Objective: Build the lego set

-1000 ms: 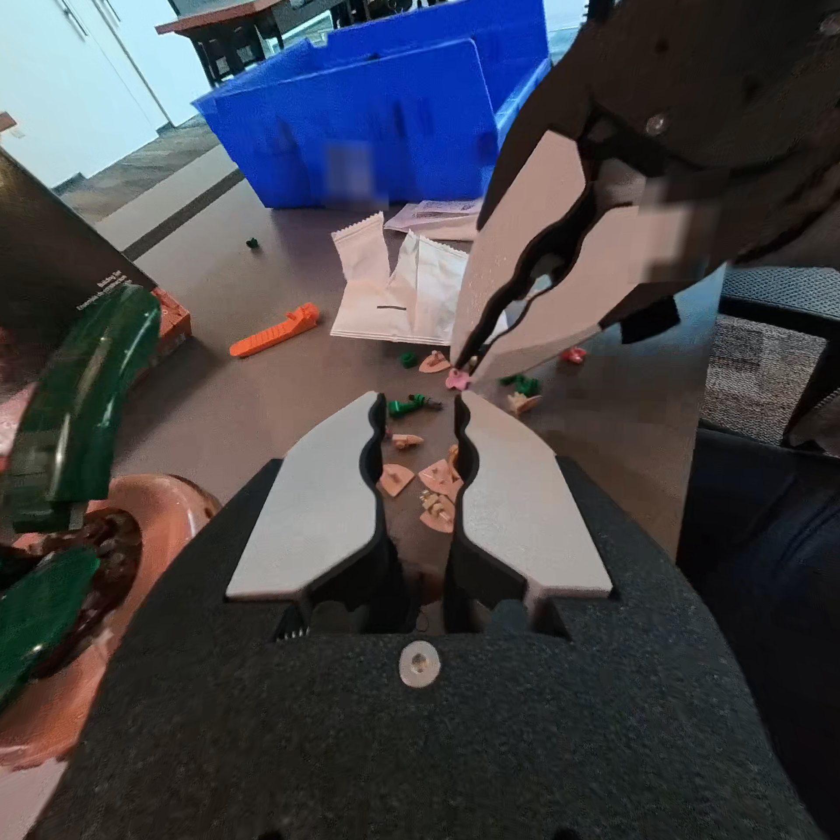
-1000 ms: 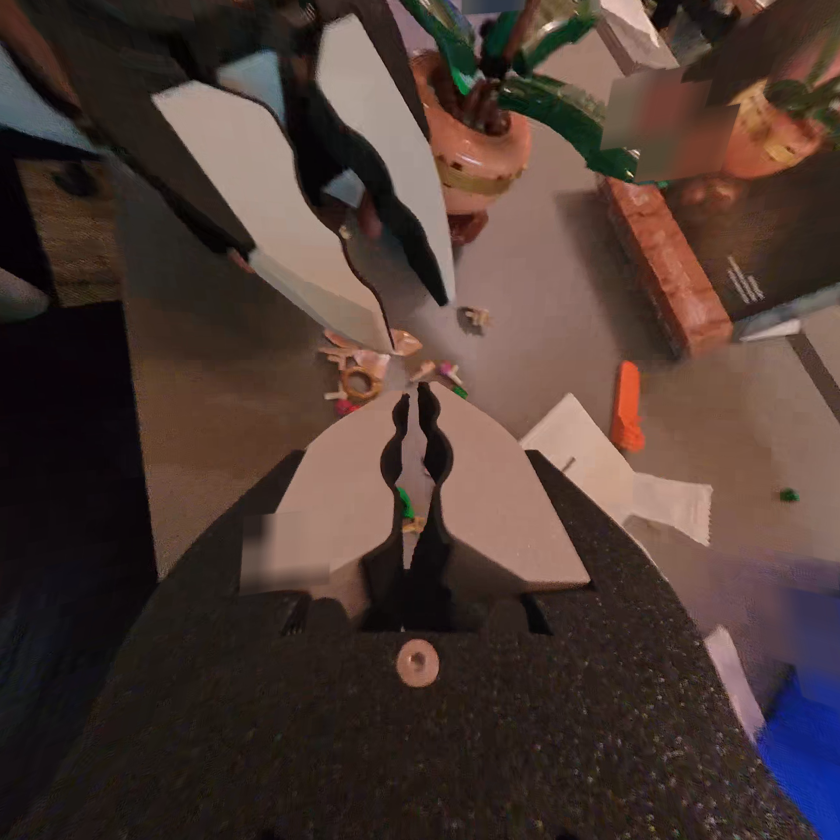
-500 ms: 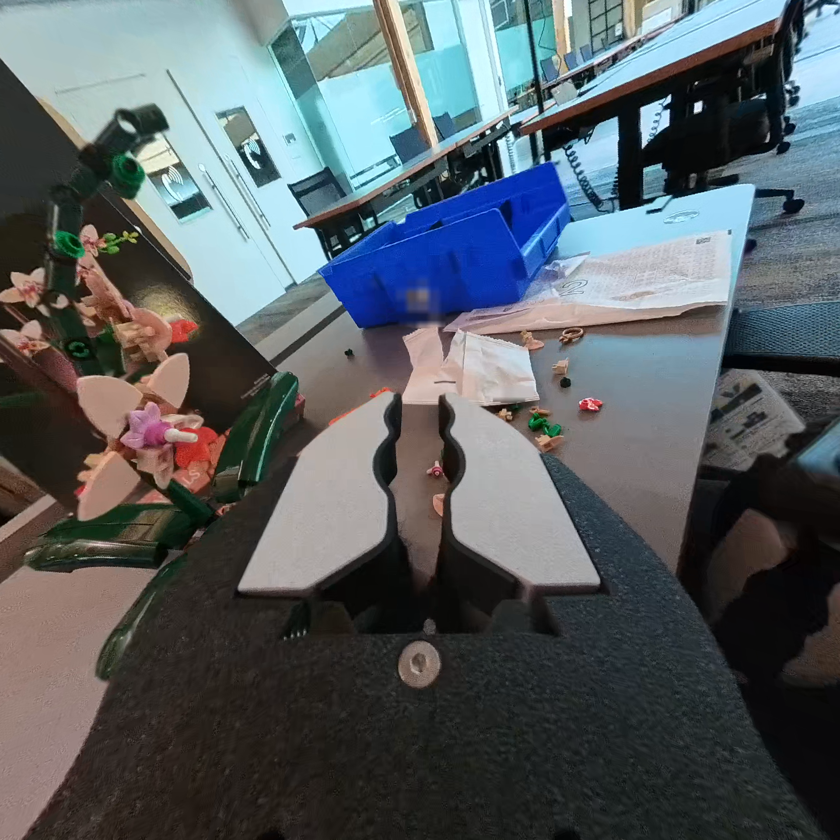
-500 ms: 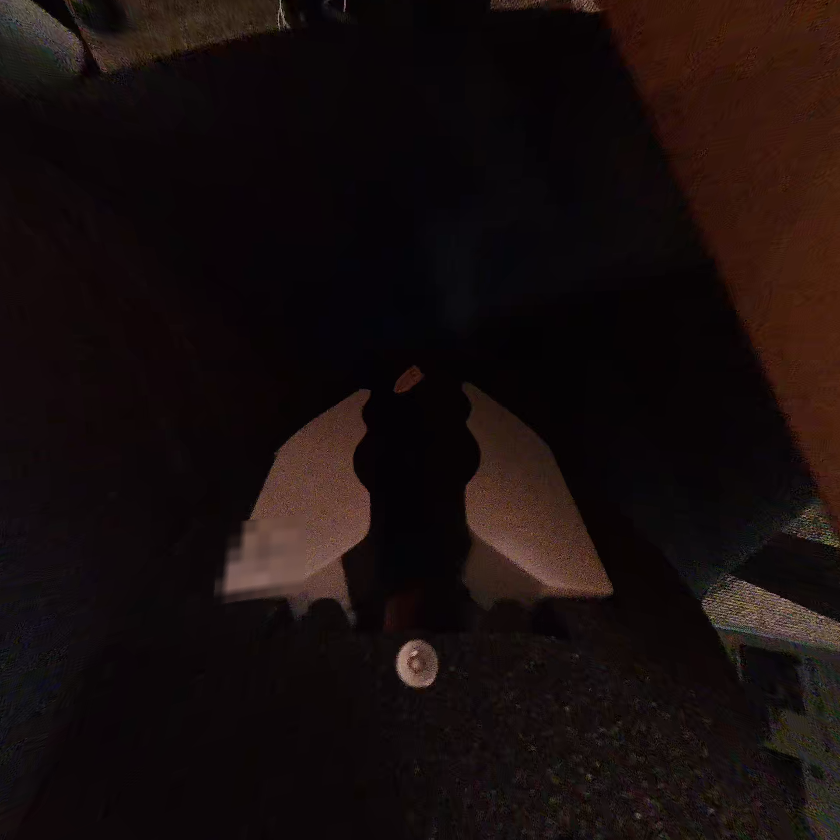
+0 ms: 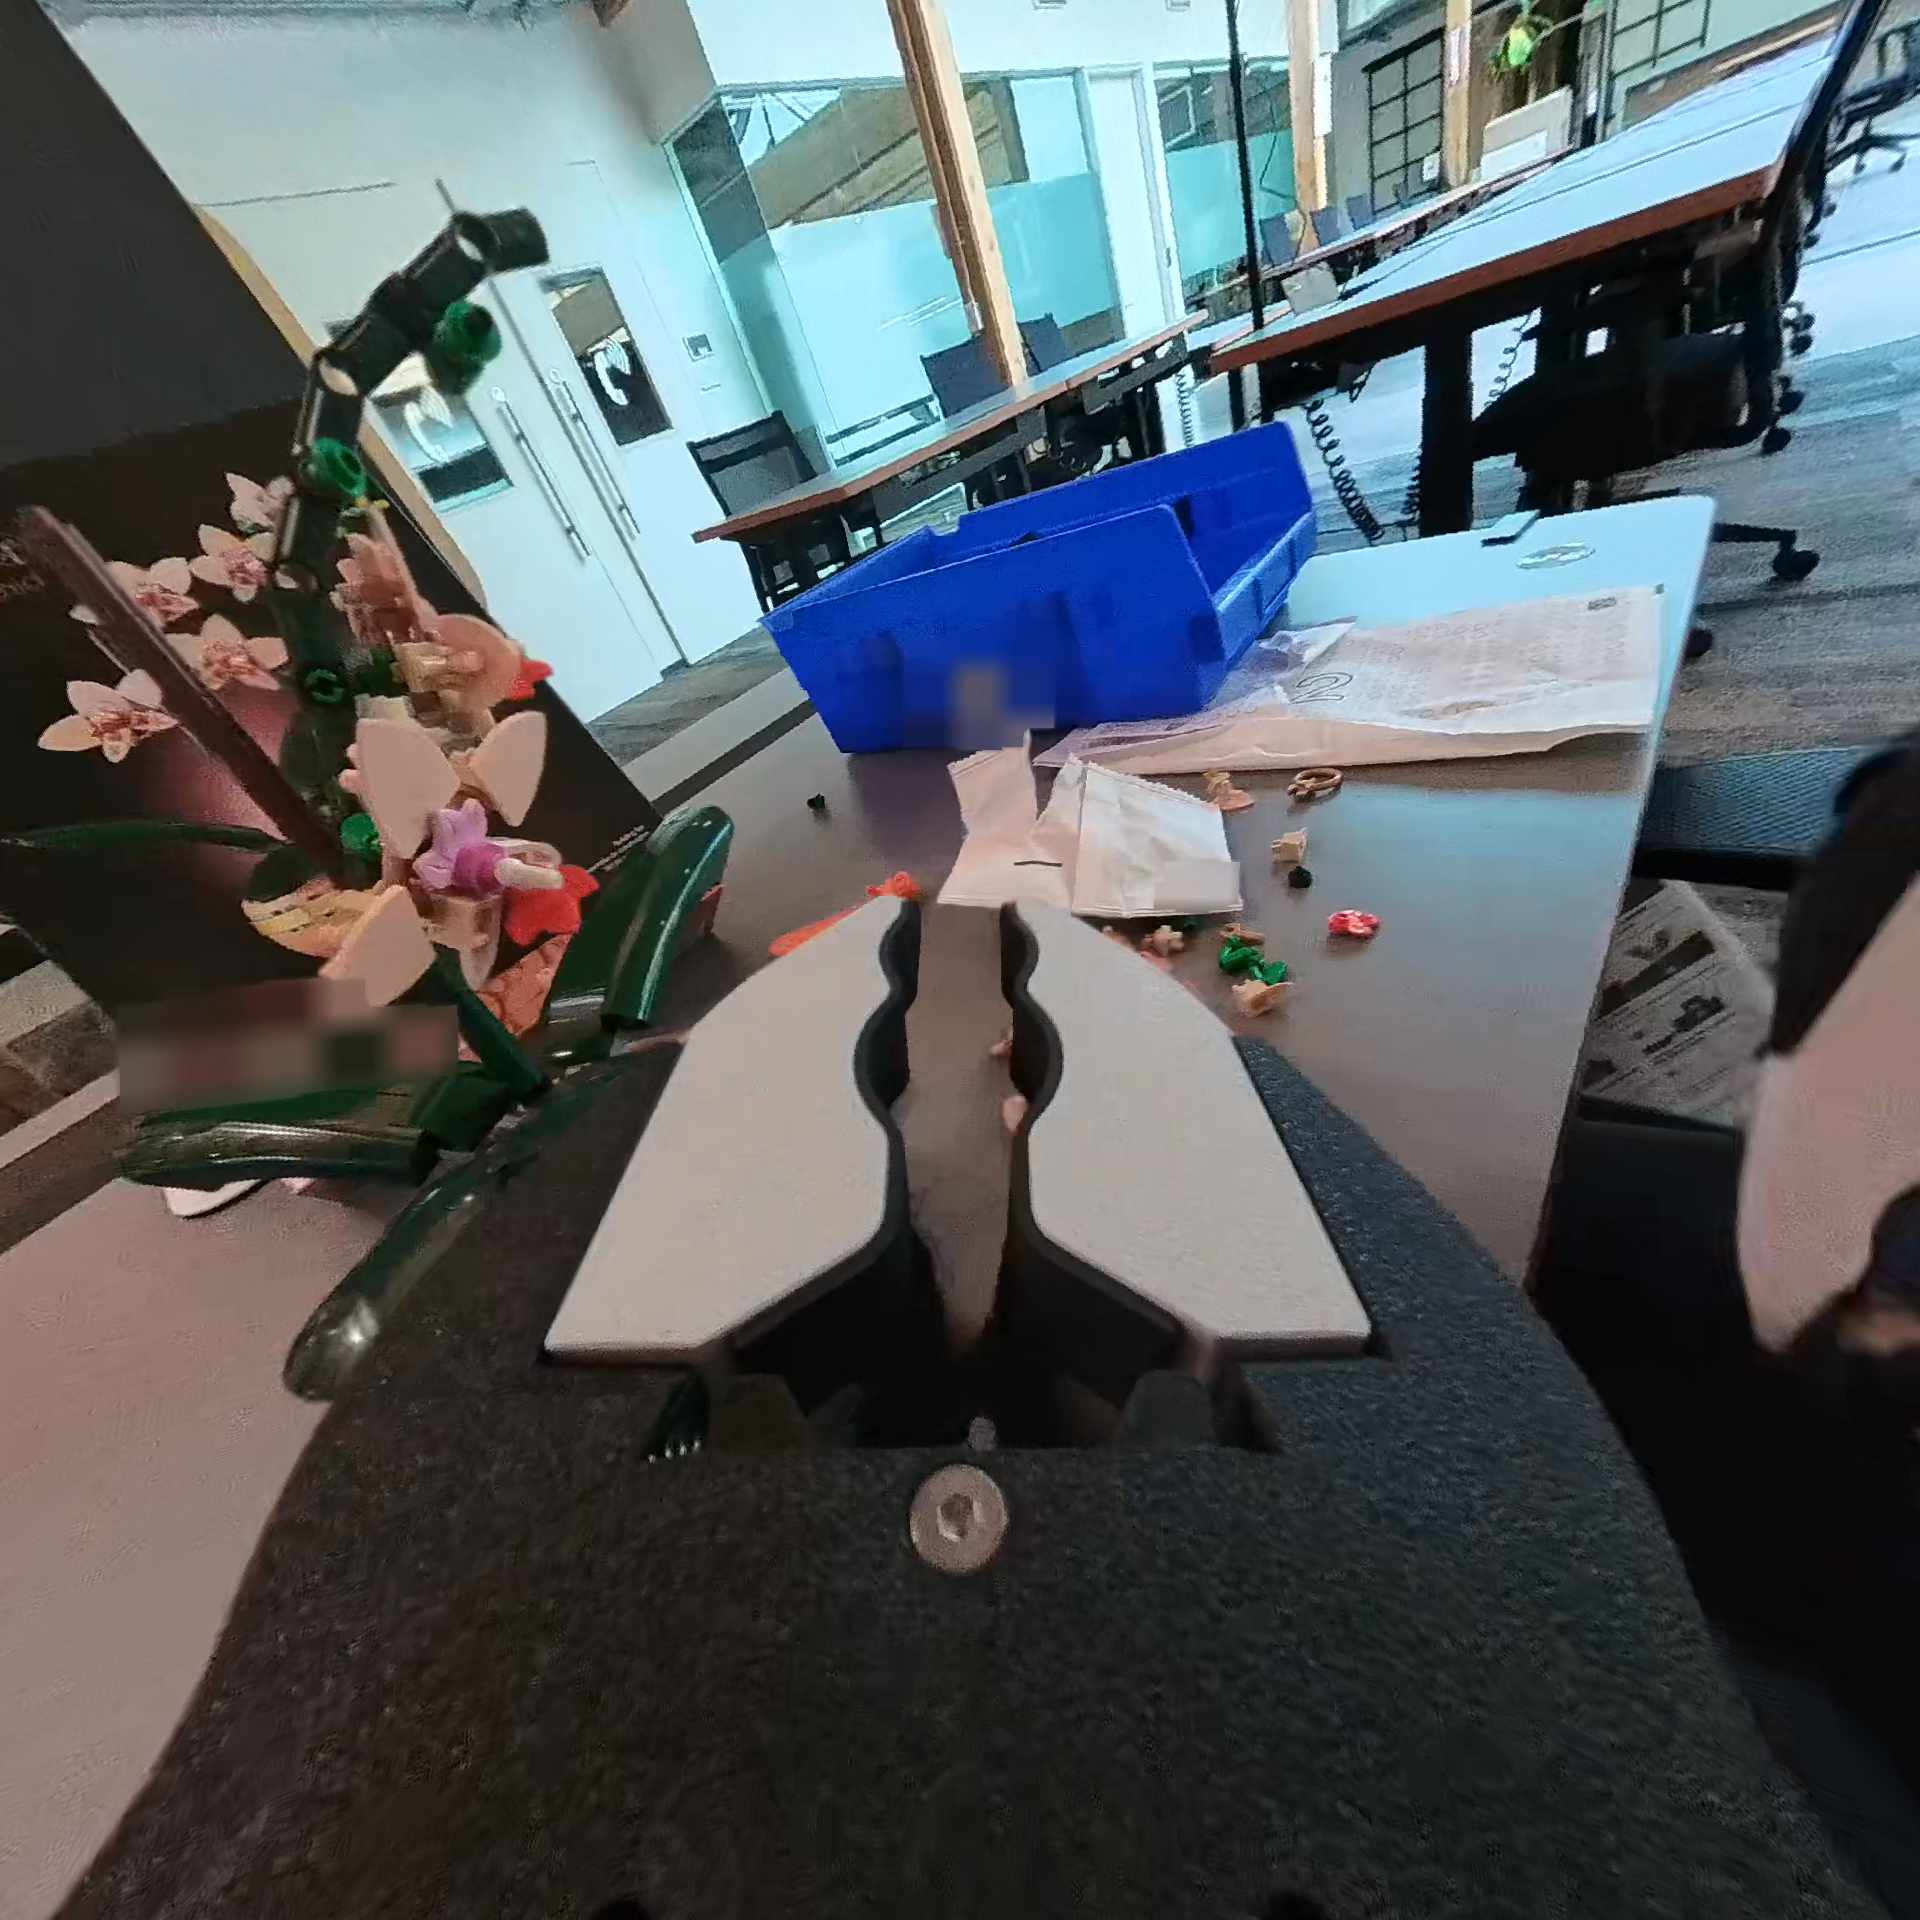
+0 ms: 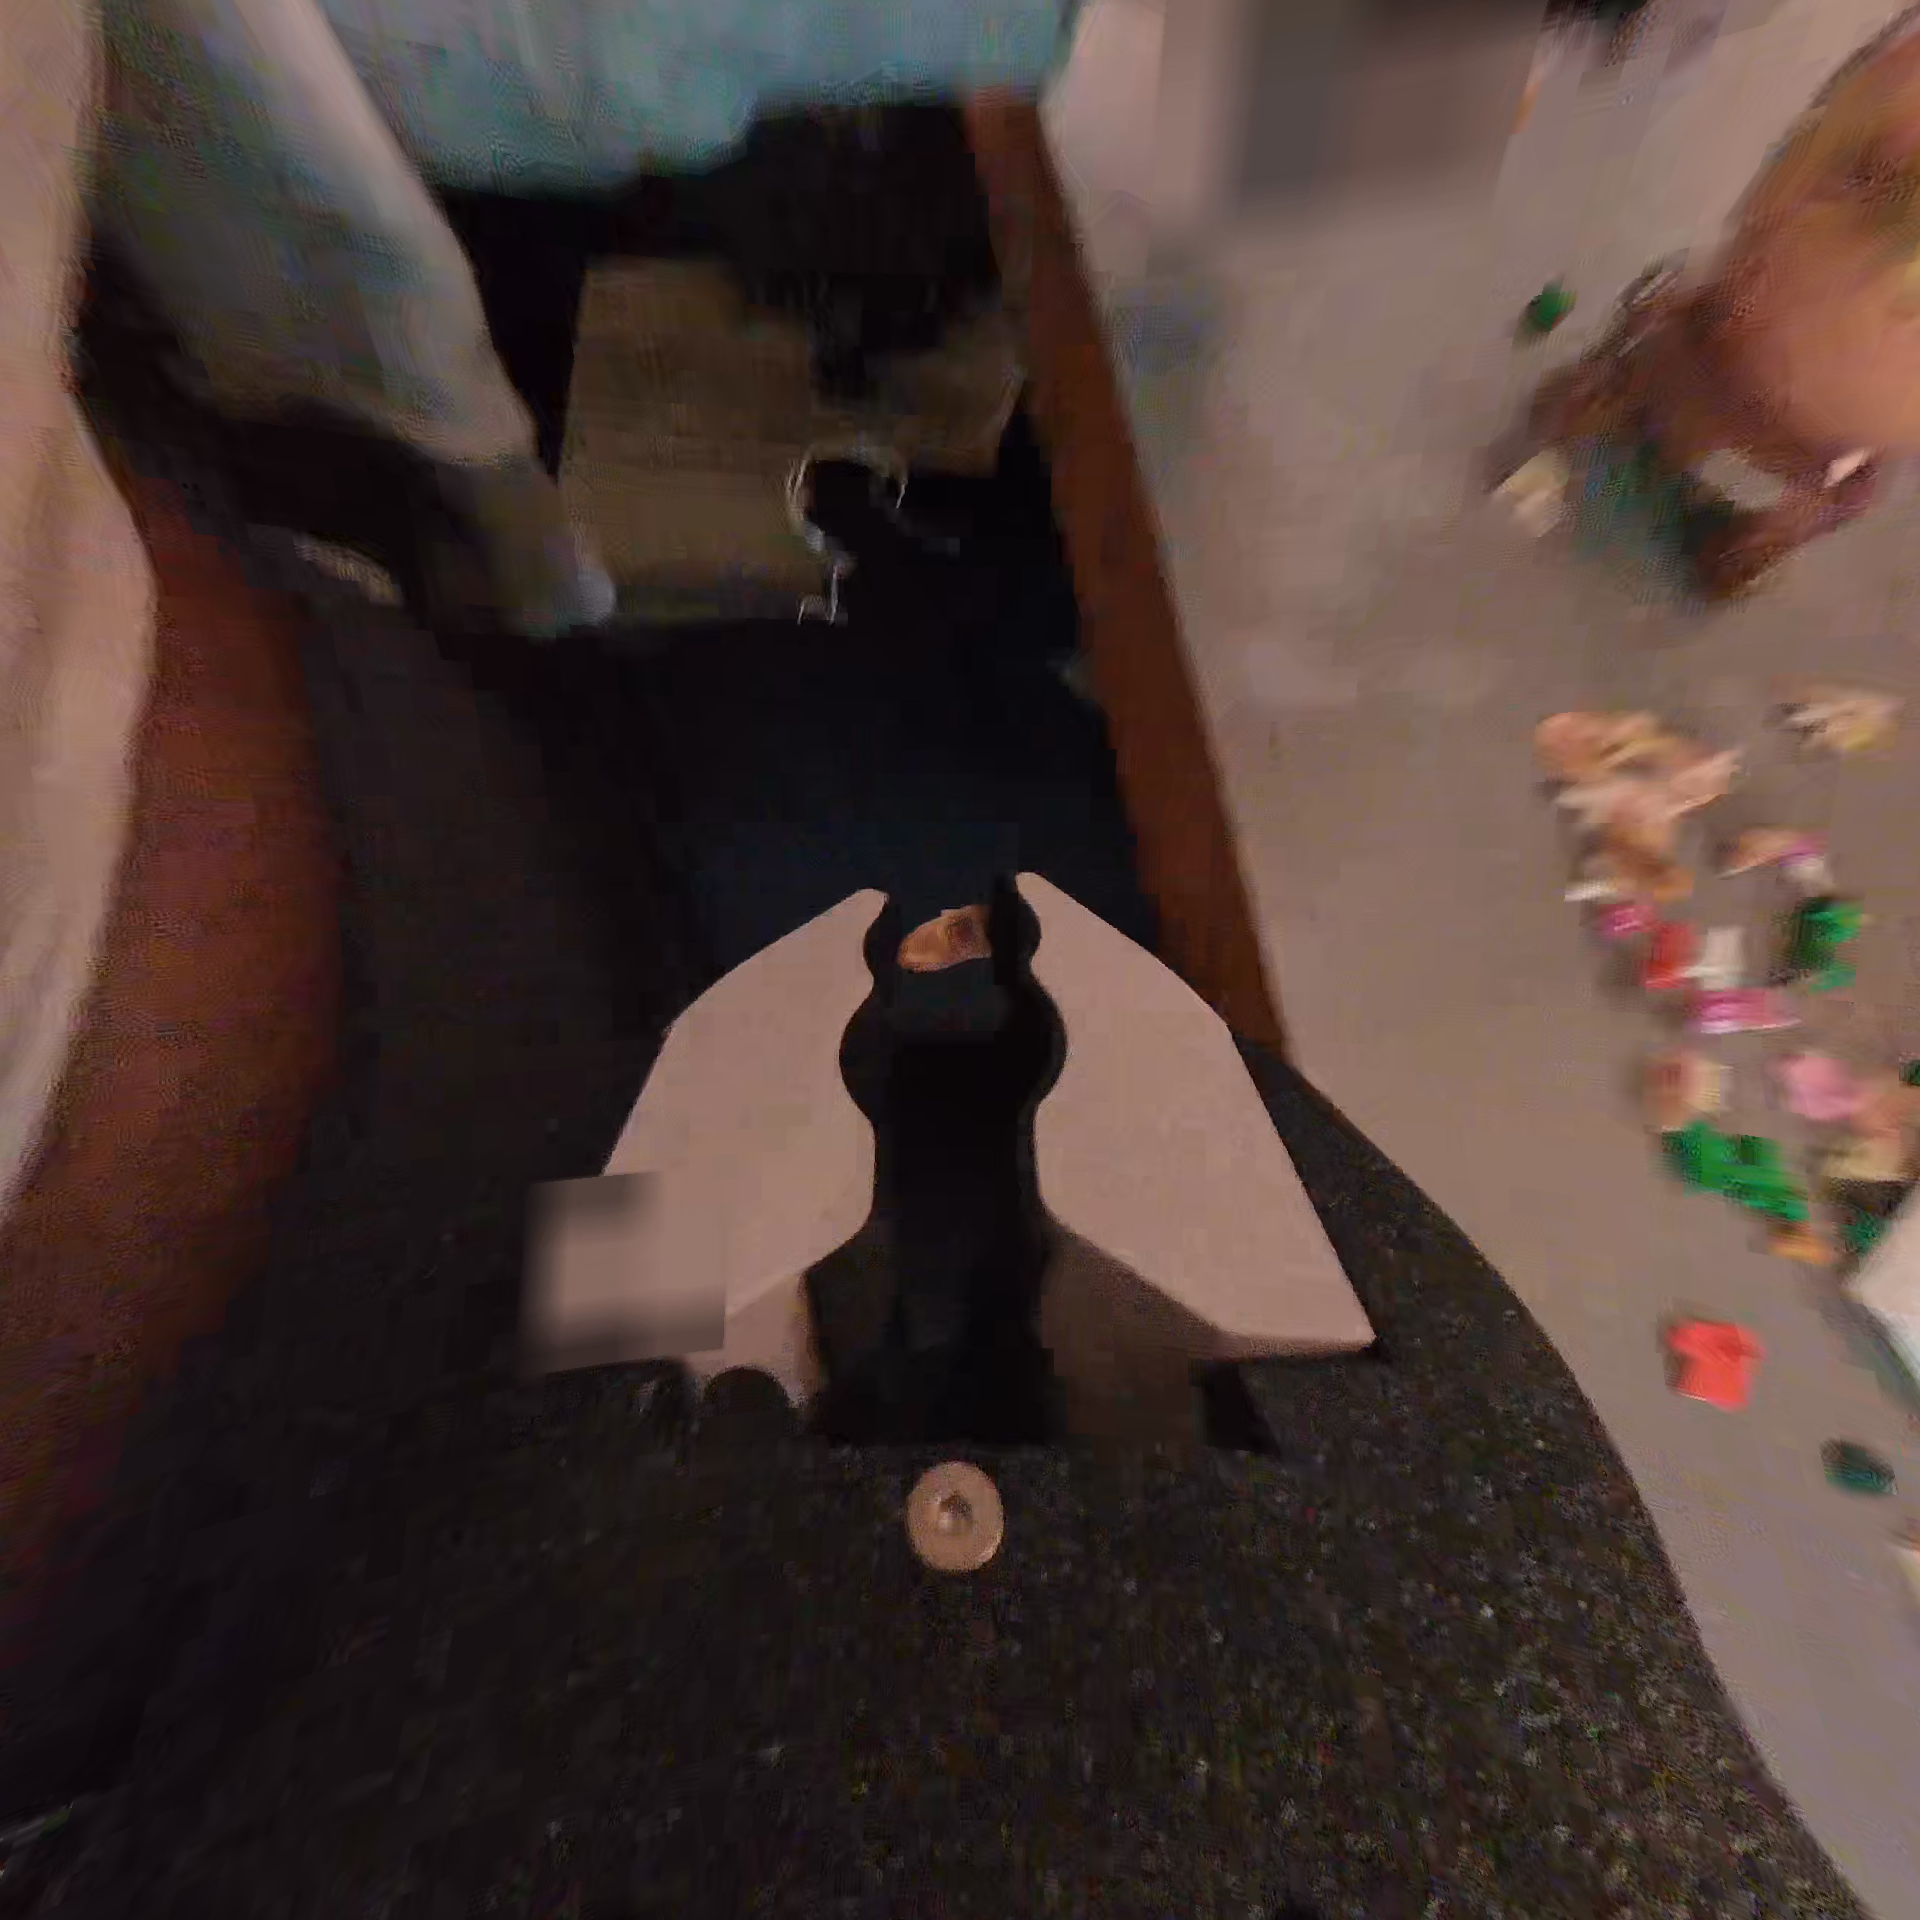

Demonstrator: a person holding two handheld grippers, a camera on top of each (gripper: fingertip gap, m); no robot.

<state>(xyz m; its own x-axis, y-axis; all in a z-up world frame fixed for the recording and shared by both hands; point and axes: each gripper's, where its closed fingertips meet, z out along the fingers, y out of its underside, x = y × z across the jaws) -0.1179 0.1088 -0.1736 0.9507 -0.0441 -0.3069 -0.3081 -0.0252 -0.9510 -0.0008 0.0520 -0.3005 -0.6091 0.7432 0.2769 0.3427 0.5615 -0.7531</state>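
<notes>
The lego orchid [image 5: 416, 790], with pink flowers, a dark green stem and long green leaves, stands at the left on the table, in front of the set's dark box [image 5: 156, 416]. My left gripper [image 5: 956, 914] is level over the table just right of the orchid, its jaws a little apart and empty. Loose pink, tan, green and red pieces [image 5: 1252, 961] lie ahead to its right. My right gripper [image 6: 945, 904] is off the table's near edge [image 6: 1143, 623], over dark floor, shut on a small tan piece [image 6: 943, 935] at its tips. That view is blurred.
A blue bin [image 5: 1039, 613] stands at the back, with white paper bags [image 5: 1101, 857] and a printed paper bag [image 5: 1455, 675] near it. An orange separator tool [image 5: 821, 930] peeks out by the left finger. Scattered pieces [image 6: 1714, 935] and a red piece [image 6: 1714, 1361] lie on the table.
My left gripper has tilted up from the loose pieces to look level across the table. My right gripper has left the pile with a small tan piece and moved off the table's edge.
</notes>
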